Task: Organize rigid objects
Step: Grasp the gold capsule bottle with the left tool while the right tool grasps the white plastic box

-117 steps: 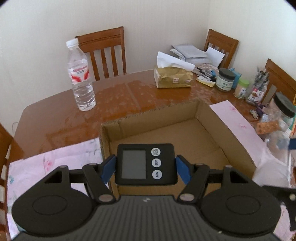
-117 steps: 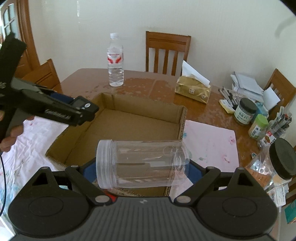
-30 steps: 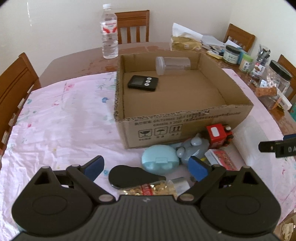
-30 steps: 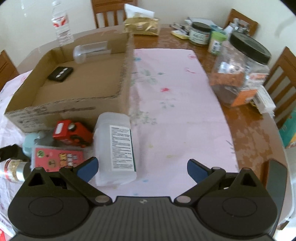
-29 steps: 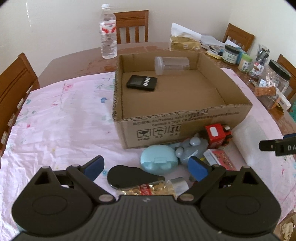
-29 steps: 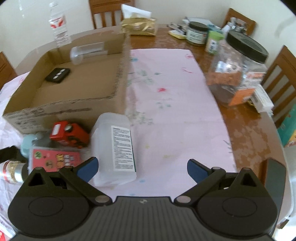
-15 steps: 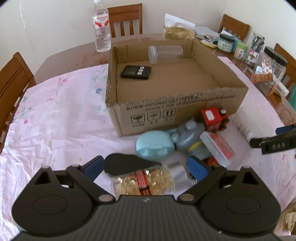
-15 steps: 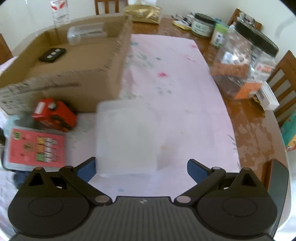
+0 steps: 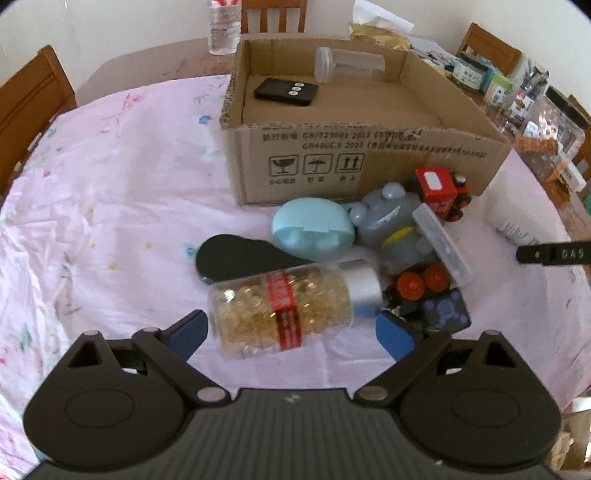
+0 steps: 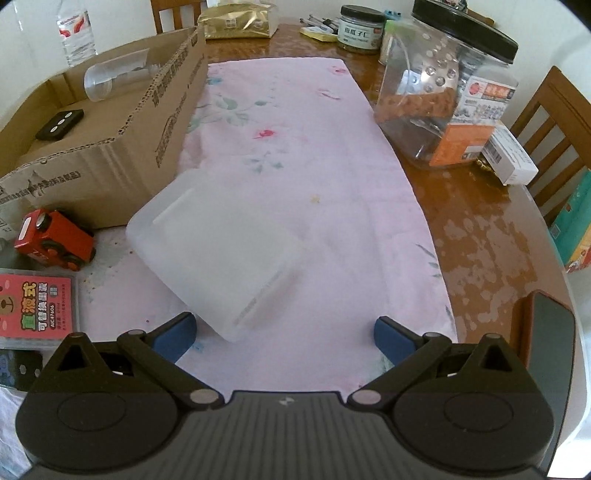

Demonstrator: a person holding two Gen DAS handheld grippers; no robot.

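My left gripper (image 9: 291,330) is open, its blue fingers on either side of a clear bottle of yellow capsules (image 9: 291,304) lying on the pink cloth. My right gripper (image 10: 284,334) is open, with a white translucent plastic bottle (image 10: 221,249) lying between and just ahead of its fingers. The cardboard box (image 9: 369,147) holds a black timer (image 9: 286,92) and a clear jar (image 9: 347,68). In front of the box lie a light-blue case (image 9: 312,232), a grey toy (image 9: 391,229), a red toy truck (image 9: 441,192) and a black flat object (image 9: 240,258).
A large clear jar with a black lid (image 10: 447,85) stands at the right on the wooden table (image 10: 480,229). A pink card box (image 10: 37,306) and the red truck (image 10: 55,240) lie left of the white bottle. A water bottle (image 9: 221,26) and chairs stand behind the box.
Both grippers have moved down and closer to the items. The capsule bottle now lies between the left fingers, and the white bottle sits larger between the right fingers.
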